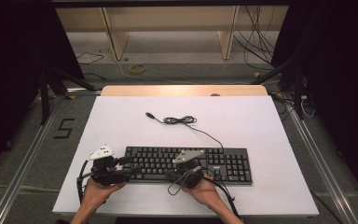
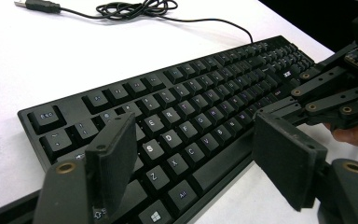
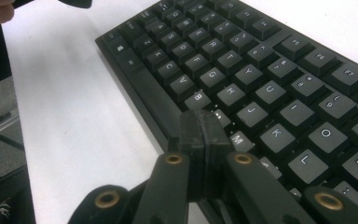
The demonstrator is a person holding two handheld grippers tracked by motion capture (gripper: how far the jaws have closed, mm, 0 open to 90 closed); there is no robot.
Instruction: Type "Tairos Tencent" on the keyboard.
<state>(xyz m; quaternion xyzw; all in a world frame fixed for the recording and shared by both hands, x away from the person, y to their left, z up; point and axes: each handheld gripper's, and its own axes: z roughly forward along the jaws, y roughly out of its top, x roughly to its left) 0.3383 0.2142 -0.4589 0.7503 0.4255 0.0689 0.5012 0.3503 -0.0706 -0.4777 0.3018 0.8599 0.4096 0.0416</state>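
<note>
A black keyboard [image 1: 223, 163] lies near the front of the white table [image 1: 121, 126]. Its cable [image 1: 179, 120] coils behind it and ends in a loose USB plug [image 1: 150, 114]. My left gripper [image 1: 129, 171] stands open at the keyboard's left end. In the left gripper view its jaws straddle the lower-left keys [image 2: 168, 140] with nothing between them. My right gripper [image 1: 170, 175] is shut and empty at the keyboard's front edge. In the right gripper view its tips [image 3: 200, 122] sit low over the keys [image 3: 261, 70] near N and M. It also appears at the right [image 2: 326, 95].
The table's wooden back edge [image 1: 182, 90] faces a shelf frame and floor cables, among them a yellow coil [image 1: 137, 68]. Black curtains and stand legs flank both sides. White tabletop stretches left, right and behind the keyboard.
</note>
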